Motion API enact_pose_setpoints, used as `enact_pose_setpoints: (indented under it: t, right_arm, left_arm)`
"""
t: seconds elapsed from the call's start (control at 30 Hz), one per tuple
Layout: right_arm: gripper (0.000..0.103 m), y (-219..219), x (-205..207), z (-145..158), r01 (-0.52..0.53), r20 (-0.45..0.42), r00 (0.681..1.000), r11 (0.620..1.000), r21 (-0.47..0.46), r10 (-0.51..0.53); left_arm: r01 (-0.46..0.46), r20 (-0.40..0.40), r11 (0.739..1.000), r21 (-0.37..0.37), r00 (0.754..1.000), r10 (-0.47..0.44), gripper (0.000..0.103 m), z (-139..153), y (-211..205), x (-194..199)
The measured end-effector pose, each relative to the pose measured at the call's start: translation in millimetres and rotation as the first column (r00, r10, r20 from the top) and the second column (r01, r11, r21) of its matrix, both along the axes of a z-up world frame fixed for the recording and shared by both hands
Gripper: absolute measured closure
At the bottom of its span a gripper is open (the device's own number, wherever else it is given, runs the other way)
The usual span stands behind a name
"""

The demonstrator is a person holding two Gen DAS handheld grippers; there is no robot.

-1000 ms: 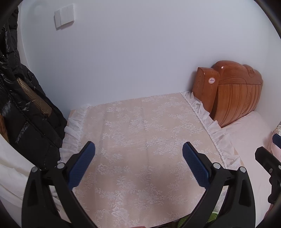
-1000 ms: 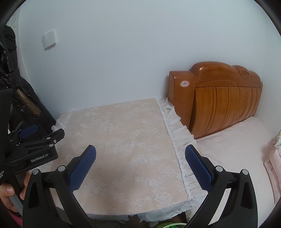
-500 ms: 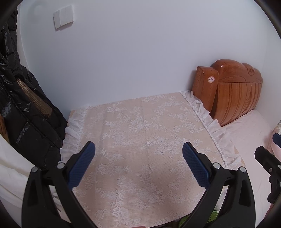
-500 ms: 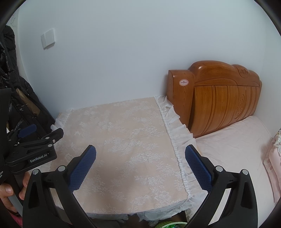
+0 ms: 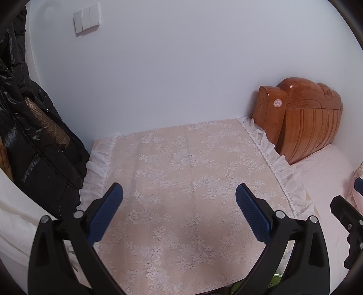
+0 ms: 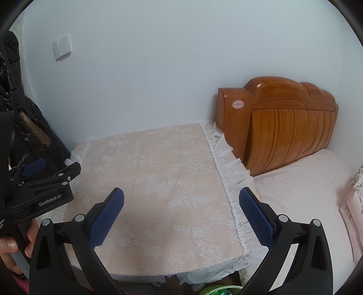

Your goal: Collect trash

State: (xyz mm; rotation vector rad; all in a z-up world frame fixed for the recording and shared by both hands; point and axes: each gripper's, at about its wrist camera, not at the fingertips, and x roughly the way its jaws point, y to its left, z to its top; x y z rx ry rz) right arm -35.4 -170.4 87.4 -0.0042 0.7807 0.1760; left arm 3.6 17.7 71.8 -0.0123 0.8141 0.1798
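My left gripper [image 5: 179,192] is open and empty, held above the bedside table's pink lace cloth [image 5: 188,172]. My right gripper [image 6: 181,197] is also open and empty, above the cloth's right half [image 6: 158,177]. No trash lies on the cloth. A sliver of something green and white [image 6: 217,290] shows at the bottom edge below the table; I cannot tell what it is. It also shows in the left wrist view [image 5: 275,280]. The left gripper's body [image 6: 43,190] shows at the left of the right wrist view, and part of the right gripper [image 5: 349,217] at the left wrist view's right edge.
A wooden headboard [image 6: 283,122] stands right of the table, with the pink bed [image 6: 306,192] before it. A black puffy jacket [image 5: 29,140] hangs at the left. A white wall with a light switch [image 5: 86,19] is behind.
Both grippers have drawn back and risen slightly; the table and headboard sit a little lower in each view. Both stay open and empty.
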Motion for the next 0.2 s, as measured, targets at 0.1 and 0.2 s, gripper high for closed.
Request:
enact_pose_setpoints:
  t: [0.1, 0.2]
  right_arm:
    - [0.002, 0.7, 0.3, -0.7, -0.004, -0.004, 1.000, 1.000, -0.003, 0.004]
    - [0.002, 1.5, 0.1, -2.2, -0.007, -0.007, 1.000, 1.000, -0.005, 0.007]
  left_arm:
    - [0.003, -0.011, 1.000, -0.015, 1.000, -0.003, 0.008, -1.2, 3.0, 0.5]
    - [0.007, -0.010, 1.000, -0.007, 1.000, -0.007, 0.008, -1.8, 2.3, 0.2]
